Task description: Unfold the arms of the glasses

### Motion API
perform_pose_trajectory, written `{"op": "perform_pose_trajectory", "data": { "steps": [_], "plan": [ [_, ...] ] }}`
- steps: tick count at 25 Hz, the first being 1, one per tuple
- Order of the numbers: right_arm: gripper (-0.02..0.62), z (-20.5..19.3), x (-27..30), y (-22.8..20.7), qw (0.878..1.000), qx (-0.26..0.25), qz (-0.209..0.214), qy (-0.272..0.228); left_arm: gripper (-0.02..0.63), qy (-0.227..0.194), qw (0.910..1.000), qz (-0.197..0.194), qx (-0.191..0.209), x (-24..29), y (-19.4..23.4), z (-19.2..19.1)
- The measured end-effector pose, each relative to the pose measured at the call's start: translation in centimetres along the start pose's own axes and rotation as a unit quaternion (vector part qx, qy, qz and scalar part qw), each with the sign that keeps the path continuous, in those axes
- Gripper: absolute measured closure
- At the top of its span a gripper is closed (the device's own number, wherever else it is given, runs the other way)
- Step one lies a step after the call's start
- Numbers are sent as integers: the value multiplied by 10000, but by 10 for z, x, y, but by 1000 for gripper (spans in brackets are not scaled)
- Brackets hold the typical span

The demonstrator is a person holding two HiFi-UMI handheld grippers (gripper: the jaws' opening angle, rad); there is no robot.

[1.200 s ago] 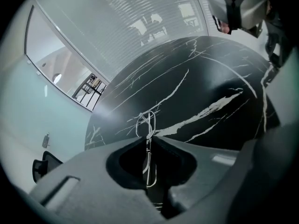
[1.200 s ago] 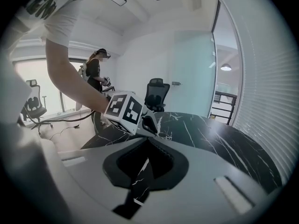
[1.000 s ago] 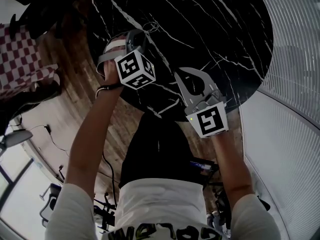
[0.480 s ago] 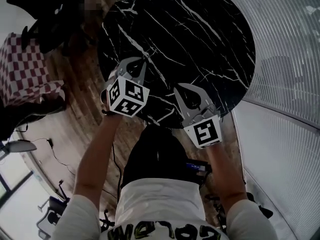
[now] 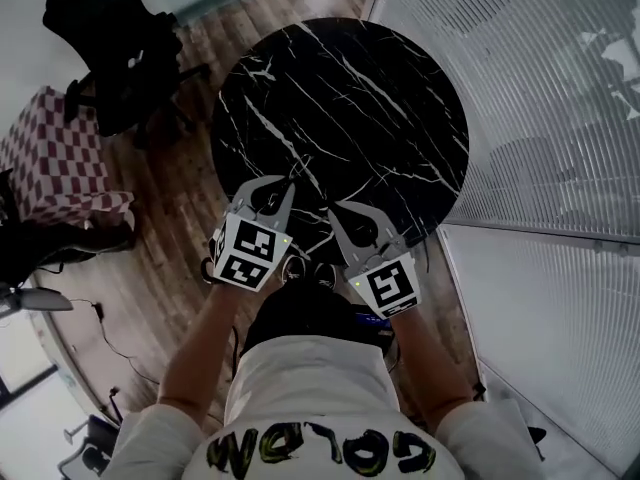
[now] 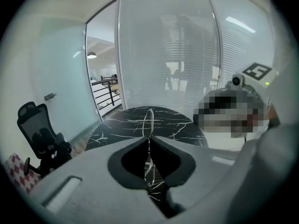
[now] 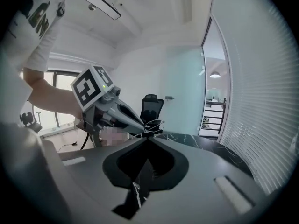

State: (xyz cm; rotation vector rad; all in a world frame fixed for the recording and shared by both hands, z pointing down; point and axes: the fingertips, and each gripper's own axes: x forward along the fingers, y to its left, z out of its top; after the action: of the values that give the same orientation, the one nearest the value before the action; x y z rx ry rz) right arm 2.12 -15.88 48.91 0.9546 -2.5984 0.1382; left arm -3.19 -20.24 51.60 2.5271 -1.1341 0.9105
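High above the round black marble table (image 5: 340, 98), both grippers are held side by side with their tips close together. The glasses (image 7: 154, 124) are a thin wire frame, seen as small loops just past my right gripper's (image 7: 148, 135) tips, where the left gripper (image 7: 143, 129) also comes to a point. In the left gripper view a thin wire of the glasses (image 6: 150, 120) sticks up out of the shut jaws of the left gripper (image 6: 149, 136). In the head view the left gripper (image 5: 291, 186) and right gripper (image 5: 333, 208) both look shut; the glasses are too thin to make out there.
A black office chair (image 5: 110, 48) and a red-and-white checked cloth (image 5: 50, 158) stand on the wooden floor left of the table. Glass walls with blinds (image 5: 520, 118) run along the right. The person's torso and arms fill the lower head view.
Both grippers have risen well away from the tabletop toward the head camera, drawing nearer to each other. The left gripper has rolled. The table now looks smaller and farther.
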Motion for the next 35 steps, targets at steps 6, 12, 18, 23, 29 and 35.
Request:
{"op": "perform_pose_trajectory", "data": {
  "steps": [6, 12, 18, 23, 29, 35],
  "plan": [
    [544, 5, -16, 48, 9978, -489, 287, 349, 589, -275, 9995, -45, -146, -49, -26, 27],
    [491, -3, -28, 73, 9908, -1113, 318, 706, 589, -540, 9976, -9, -438, -80, -27, 43],
    [542, -11, -33, 82, 9780, -1830, 311, 954, 589, -736, 9943, -110, -768, -98, -31, 49],
    [572, -14, -38, 83, 9705, -2158, 380, 1006, 588, -785, 9930, -196, -857, -102, -39, 47],
    [580, -16, -45, 91, 9651, -2334, 520, 1068, 588, -862, 9907, -272, -1015, -109, -44, 45],
    [580, -17, -50, 102, 9699, -2123, 559, 1051, 588, -933, 9872, -214, -1272, -113, -43, 39]
  ]
}}
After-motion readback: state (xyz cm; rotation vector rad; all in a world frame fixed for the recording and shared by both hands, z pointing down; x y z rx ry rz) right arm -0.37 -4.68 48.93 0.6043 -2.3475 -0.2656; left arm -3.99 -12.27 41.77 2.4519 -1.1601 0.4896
